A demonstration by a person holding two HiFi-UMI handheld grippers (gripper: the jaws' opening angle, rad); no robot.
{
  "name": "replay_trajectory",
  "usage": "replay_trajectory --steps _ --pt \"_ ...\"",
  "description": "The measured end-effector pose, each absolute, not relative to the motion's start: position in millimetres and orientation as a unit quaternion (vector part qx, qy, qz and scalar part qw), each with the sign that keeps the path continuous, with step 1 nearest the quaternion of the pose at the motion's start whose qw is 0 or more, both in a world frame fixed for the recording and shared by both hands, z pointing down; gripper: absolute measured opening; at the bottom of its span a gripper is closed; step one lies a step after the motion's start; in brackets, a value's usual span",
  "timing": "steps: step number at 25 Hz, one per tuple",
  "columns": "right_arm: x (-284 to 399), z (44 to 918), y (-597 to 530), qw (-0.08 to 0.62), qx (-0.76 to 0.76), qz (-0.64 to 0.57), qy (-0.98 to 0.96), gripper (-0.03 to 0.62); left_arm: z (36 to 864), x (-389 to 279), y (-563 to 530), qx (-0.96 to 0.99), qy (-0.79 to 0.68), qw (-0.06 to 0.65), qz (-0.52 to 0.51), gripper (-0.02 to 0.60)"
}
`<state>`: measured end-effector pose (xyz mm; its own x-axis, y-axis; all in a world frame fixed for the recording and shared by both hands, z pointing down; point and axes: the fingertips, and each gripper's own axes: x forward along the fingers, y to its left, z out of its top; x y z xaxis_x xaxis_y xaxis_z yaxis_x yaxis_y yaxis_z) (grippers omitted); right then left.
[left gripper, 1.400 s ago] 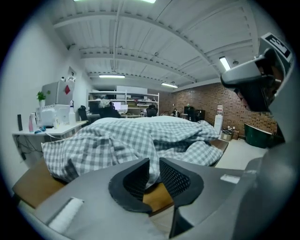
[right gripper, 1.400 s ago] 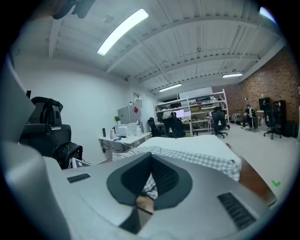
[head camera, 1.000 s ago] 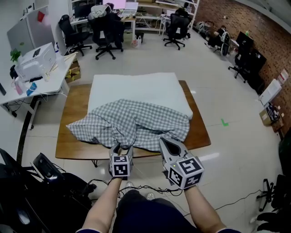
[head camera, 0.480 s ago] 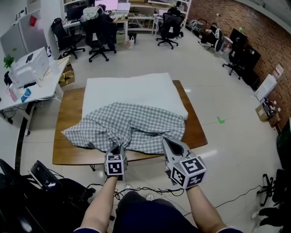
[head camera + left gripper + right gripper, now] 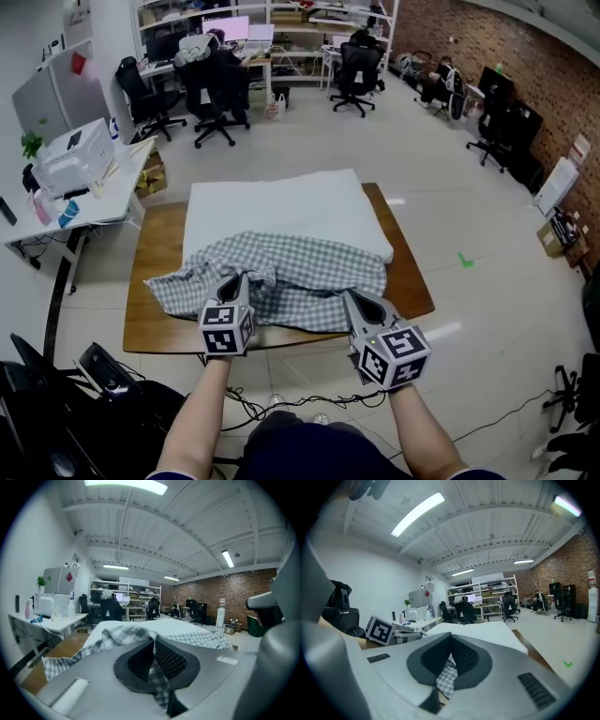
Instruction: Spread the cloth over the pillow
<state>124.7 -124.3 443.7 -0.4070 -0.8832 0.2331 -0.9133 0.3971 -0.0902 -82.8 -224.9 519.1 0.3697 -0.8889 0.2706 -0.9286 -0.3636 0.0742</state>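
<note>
though the head view hides it, jaws pinch cloth.

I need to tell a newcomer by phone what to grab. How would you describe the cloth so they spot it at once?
A wooden table stands mid-floor in the office, a big white pillow on it. The cloth lies crumpled over the pillow's near end, pinched by the left gripper and right gripper. It alone is checked, grey and white, against plain pillow and wood.
</note>
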Motion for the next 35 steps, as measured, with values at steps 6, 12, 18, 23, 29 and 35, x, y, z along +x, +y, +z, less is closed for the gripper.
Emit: replay_trajectory --steps 6,12,18,23,29,35 --pt "136 434 -135 0.054 0.554 0.096 -0.825 0.012 468 -94 -241 0.822 -0.56 0.079 0.066 0.011" --pt "158 442 -146 0.047 0.58 0.102 -0.807 0.012 425 -122 -264 0.813 -0.579 0.048 0.044 0.011" --pt "187 453 -154 0.054 0.609 0.105 -0.784 0.012 411 -152 -285 0.799 -0.599 0.037 0.045 0.011" --pt "216 463 -157 0.061 0.636 0.111 -0.761 0.012 412 -186 -301 0.78 -0.621 0.047 0.052 0.011" --pt "252 495 -157 0.088 0.67 0.125 -0.727 0.012 422 -226 -324 0.749 -0.655 0.059 0.084 0.011" --pt "261 547 -156 0.132 0.691 0.145 -0.695 0.015 425 -233 -332 0.747 -0.656 0.066 0.083 0.011"
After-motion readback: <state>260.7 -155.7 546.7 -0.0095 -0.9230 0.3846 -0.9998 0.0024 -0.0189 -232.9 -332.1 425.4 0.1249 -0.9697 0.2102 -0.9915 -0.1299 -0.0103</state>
